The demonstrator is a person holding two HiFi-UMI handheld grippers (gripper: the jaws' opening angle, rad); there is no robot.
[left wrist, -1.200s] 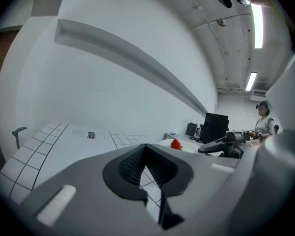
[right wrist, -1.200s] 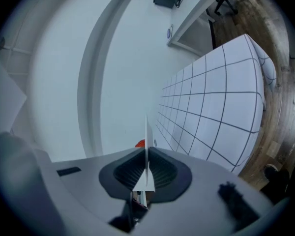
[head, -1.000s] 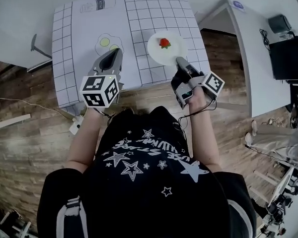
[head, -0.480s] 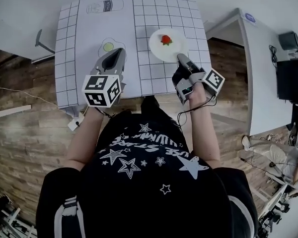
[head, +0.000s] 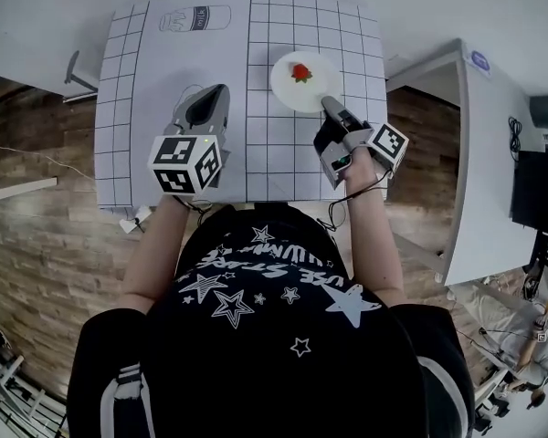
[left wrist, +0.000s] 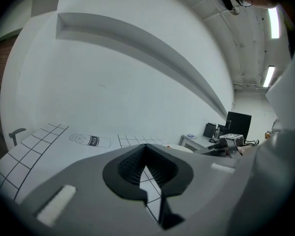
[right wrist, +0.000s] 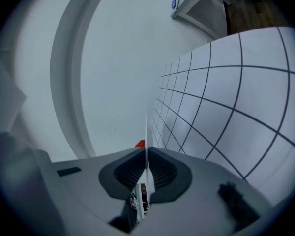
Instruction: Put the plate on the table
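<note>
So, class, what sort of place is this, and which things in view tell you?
Probably a lab or office-style recording room rather than a home: a white table marked with a printed grid and outline drawings, a plain desk beside it, and a dark monitor standing on office furniture beyond.

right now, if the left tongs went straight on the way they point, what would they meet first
The way looks free: the left tongs, shut and empty, point across the table past the milk bottle drawing. Probably the white wall beyond comes first; depth is unclear.
</note>
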